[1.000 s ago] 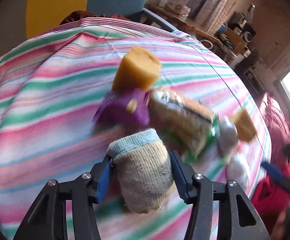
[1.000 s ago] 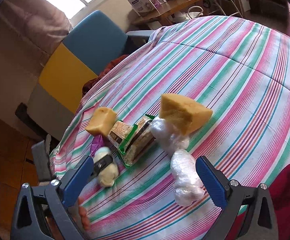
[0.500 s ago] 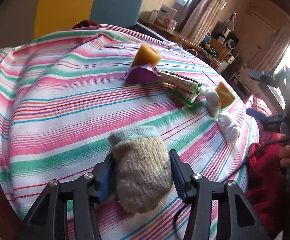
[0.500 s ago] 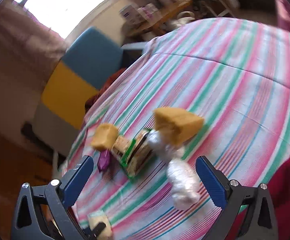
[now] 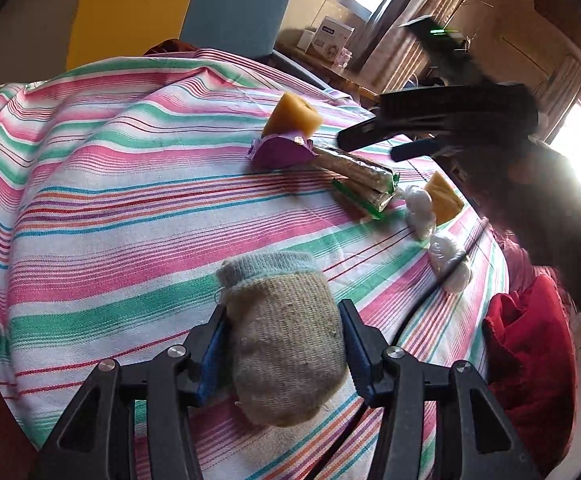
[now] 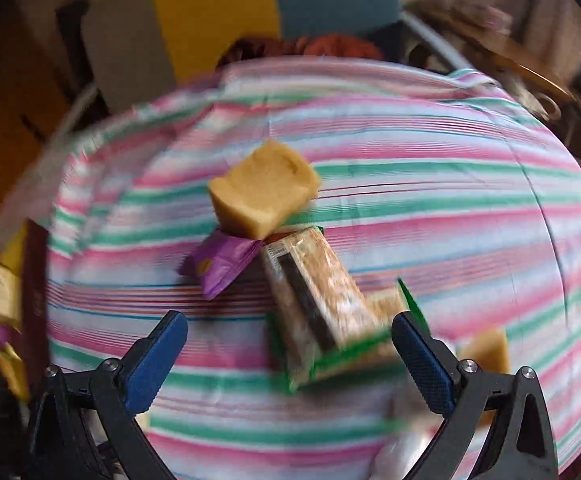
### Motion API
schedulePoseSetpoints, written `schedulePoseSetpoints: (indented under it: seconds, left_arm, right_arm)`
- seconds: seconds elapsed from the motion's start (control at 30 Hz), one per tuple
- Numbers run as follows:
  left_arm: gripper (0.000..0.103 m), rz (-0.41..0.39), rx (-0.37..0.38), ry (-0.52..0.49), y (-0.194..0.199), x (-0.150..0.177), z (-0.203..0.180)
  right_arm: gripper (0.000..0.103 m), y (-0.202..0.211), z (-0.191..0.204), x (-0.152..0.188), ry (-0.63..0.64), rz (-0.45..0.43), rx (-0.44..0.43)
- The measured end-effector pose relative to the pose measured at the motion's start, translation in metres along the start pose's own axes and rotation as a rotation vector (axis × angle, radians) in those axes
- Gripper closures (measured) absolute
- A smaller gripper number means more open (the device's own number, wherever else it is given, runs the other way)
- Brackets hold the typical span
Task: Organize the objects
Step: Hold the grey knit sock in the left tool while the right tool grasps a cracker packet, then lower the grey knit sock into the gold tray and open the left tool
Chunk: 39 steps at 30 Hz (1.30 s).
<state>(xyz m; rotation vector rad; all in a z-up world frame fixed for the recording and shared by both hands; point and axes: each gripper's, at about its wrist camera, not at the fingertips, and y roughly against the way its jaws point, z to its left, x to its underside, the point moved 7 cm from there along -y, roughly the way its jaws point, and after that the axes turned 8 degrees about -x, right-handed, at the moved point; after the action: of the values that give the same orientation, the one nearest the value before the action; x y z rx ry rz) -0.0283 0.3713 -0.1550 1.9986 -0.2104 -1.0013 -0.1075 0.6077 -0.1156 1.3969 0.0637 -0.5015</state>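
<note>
A striped cloth (image 5: 102,200) of pink, green and white covers the whole table. Behind it, at twelve o'clock in the left wrist view, stands a chair (image 5: 178,12) with yellow and blue panels; a red garment (image 5: 530,344) hangs off the table edge at four o'clock.

The left gripper (image 5: 282,344) is clamped on one rolled sock (image 5: 282,332), beige with a pale blue cuff, its blue pads pressing both sides just over the cloth at six o'clock.

The right gripper (image 6: 290,356) hangs spread wide and empty above the cluster of goods, which in its own blurred view fills the centre; in the left wrist view it crosses in front of the room at two o'clock.

In the cluster, from one to three o'clock of the sock: two cracker packs (image 5: 364,180) in green-edged wrappers, stacked; two yellow sponge blocks, one (image 5: 292,118) at the far end, one (image 5: 442,196) at the near end; two white plastic-wrapped bundles (image 5: 420,208), one crossed by a dark cable (image 5: 430,288); one purple pouch (image 5: 282,152) touching the far sponge.
</note>
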Motion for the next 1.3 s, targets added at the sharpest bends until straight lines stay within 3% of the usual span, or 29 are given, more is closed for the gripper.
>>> schedulePoseSetpoints:
  seconds: [0.07,0.17,0.2,0.27,0.43,0.57,0.63,0.77,0.9,1.3]
  left_arm:
    - [0.050,-0.001,0.003,0.004,0.000,0.000,0.001]
    - [0.049,-0.005,0.007,0.003,-0.001,0.000,0.001]
    - [0.049,-0.007,0.007,0.001,0.000,0.001,0.002]
    - [0.049,-0.009,0.009,0.000,-0.001,0.001,0.002]
    - [0.049,-0.016,0.008,-0.010,0.000,0.002,0.002]
    - [0.051,-0.009,0.001,0.002,0.004,0.003,0.002]
    - [0.051,-0.006,-0.015,-0.003,0.007,0.006,0.002]
    - [0.052,0.007,-0.051,-0.010,0.015,0.013,0.003]
    - [0.052,0.013,-0.077,-0.015,0.024,0.022,0.005]
    - [0.052,0.020,-0.127,-0.041,0.044,0.038,0.009]
  right_arm:
    - [0.000,-0.018,-0.005,-0.006,0.020,0.062,0.033]
    - [0.001,-0.034,-0.013,-0.012,0.005,0.087,0.079]
    - [0.012,-0.038,-0.015,-0.011,0.004,0.091,0.092]
    - [0.053,-0.042,-0.014,-0.006,-0.010,0.089,0.091]
    - [0.054,-0.023,0.007,0.024,0.001,0.024,0.059]
    - [0.054,-0.003,0.032,0.060,-0.034,-0.028,-0.018]
    - [0.054,0.001,0.043,0.085,-0.060,-0.024,-0.069]
    - [0.053,-0.008,0.055,0.120,-0.072,0.017,-0.080]
    - [0.053,-0.012,0.060,0.127,-0.017,0.015,-0.013]
    - [0.050,-0.011,0.058,0.132,-0.016,-0.005,-0.011]
